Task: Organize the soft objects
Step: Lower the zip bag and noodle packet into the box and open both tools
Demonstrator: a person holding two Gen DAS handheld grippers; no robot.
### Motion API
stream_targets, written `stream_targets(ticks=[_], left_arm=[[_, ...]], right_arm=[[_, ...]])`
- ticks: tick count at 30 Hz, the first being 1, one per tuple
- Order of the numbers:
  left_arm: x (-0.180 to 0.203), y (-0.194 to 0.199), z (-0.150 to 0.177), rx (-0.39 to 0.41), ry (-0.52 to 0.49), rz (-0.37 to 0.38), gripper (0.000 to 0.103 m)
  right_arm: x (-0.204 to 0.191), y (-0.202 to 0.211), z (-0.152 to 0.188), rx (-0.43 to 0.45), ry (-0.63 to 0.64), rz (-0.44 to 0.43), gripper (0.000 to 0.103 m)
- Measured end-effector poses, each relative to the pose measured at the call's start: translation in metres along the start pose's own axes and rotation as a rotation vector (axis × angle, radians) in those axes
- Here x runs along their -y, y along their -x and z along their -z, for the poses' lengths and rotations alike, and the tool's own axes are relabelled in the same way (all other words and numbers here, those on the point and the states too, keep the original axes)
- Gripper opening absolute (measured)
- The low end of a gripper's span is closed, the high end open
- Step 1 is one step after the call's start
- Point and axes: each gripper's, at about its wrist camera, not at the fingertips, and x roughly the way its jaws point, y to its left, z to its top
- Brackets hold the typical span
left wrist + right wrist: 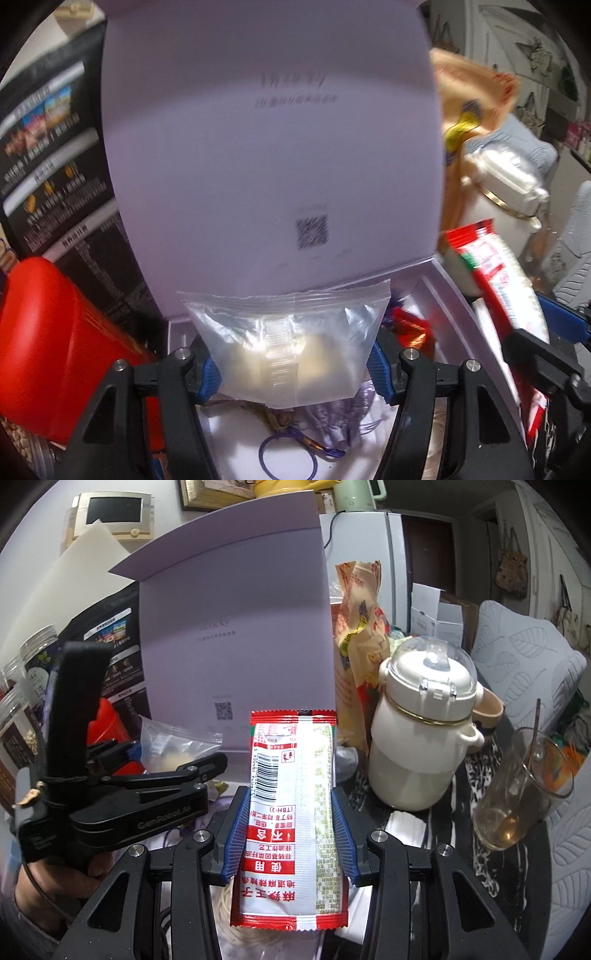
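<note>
Left tongs (pixel 295 365) clamped on a clear zip bag (pixel 288 339); right tongs (pixel 288 834) clamped on a red snack packet (pixel 291 819), both before the lilac box lid (pixel 236 627).

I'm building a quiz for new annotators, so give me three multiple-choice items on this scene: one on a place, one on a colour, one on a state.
1. Where is the open lilac box lid relative to the two held packets?
A. behind them
B. under them
C. to their right

2. What colour are the borders of the snack packet?
A. green
B. red
C. black

3. What is the state of the left tongs?
A. open and empty
B. shut on the clear zip bag
C. shut on a jar

Answers:
1 A, the lid stands upright beyond both packets.
2 B, red edges frame the packet in the right tongs.
3 B, the blue pads press the bag's two sides.
</note>
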Motion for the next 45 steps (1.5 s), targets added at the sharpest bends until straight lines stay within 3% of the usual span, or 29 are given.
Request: stream_targets(ticks=[15, 21, 34, 45], left_arm=[[0.001, -0.045, -0.01, -0.137, -0.041, -0.066, 0.069], [-0.02, -0.042, -0.017, -0.169, 0.064, 0.001, 0.07], [-0.032, -0.006, -0.02, -0.067, 0.074, -0.059, 0.072], [-0.018, 0.01, -0.002, -0.06, 0.048, -0.07, 0.072]], right_arm=[[-0.006, -0.033, -0.008, -0.063, 0.043, 0.016, 0.043], [-0.008, -0.039, -0.009, -0.082, 0.058, 0.024, 0.043], [-0.007, -0.067, -0.017, -0.159, 0.072, 0.002, 0.043], [-0.007, -0.095, -0.009, -0.24, 0.029, -0.023, 0.047]])
